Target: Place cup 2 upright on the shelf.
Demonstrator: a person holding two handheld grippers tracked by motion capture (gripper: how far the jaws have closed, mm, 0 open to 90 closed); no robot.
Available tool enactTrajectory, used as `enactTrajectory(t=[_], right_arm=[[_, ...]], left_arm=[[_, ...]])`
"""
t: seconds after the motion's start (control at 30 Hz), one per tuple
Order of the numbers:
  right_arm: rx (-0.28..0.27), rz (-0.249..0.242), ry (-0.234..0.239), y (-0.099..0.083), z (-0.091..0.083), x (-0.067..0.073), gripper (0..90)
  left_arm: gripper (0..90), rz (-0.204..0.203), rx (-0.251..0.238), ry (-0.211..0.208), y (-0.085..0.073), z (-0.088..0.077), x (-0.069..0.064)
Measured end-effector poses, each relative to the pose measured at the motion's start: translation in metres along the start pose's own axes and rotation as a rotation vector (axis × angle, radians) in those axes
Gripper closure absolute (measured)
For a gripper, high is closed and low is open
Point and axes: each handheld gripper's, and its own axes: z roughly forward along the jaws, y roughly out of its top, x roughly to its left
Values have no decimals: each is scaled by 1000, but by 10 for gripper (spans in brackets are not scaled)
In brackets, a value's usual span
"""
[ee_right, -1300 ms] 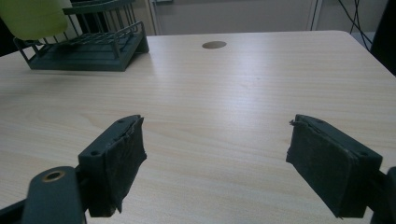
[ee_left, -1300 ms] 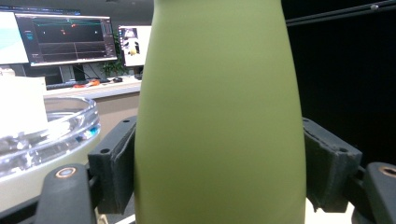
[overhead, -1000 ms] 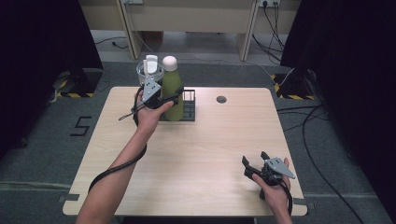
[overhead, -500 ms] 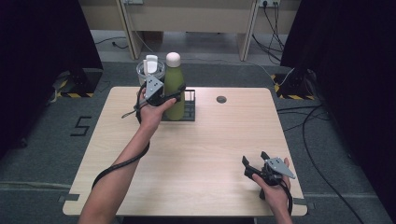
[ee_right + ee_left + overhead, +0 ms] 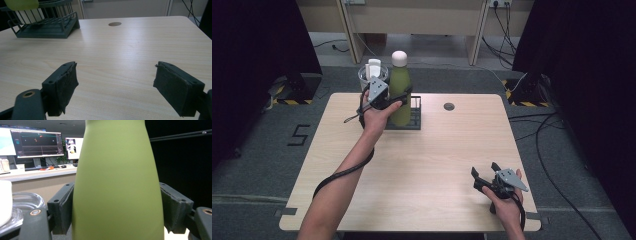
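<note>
The left gripper (image 5: 399, 96) is clamped on the body of a green insulated bottle (image 5: 400, 95). In the left gripper view both pads press flat against opposite sides of the bottle (image 5: 117, 182), below the point where the body narrows toward the neck. Judgement: gripping the wide, straight section gives the pads the largest contact area and keeps the bottle upright.

The bottle stands vertical at the dark wire rack (image 5: 414, 117) at the far edge of the table (image 5: 432, 165). Whether its base rests in the rack or hangs just above it cannot be determined. Its white cap (image 5: 399, 58) is fitted. A clear glass tumbler (image 5: 372, 76) containing a white object stands just beside the bottle, on the left gripper's side. The rack's low rails (image 5: 45, 18) would restrain an upright item against tipping, which probably explains why the bottle is there.

The right gripper (image 5: 484, 181) rests near the near right corner of the table, well apart from the rack. Its jaws are spread wide with nothing between them; the right gripper view shows bare wood between the pads (image 5: 67, 82). Judgement: it is parked clear of the left arm's working area.

Markings: no brand or label is visible on the bottle. A black "5" (image 5: 300, 135) is marked on the floor left of the table. Text on the monitor (image 5: 36, 143) in the background is too small to read.
</note>
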Motion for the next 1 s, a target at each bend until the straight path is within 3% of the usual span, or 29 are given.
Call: enactTrajectory(t=[1.0], right_arm=[[-1,3,2,0,0,0,184]], left_arm=[[238,-4,-20,2,15,15,2]])
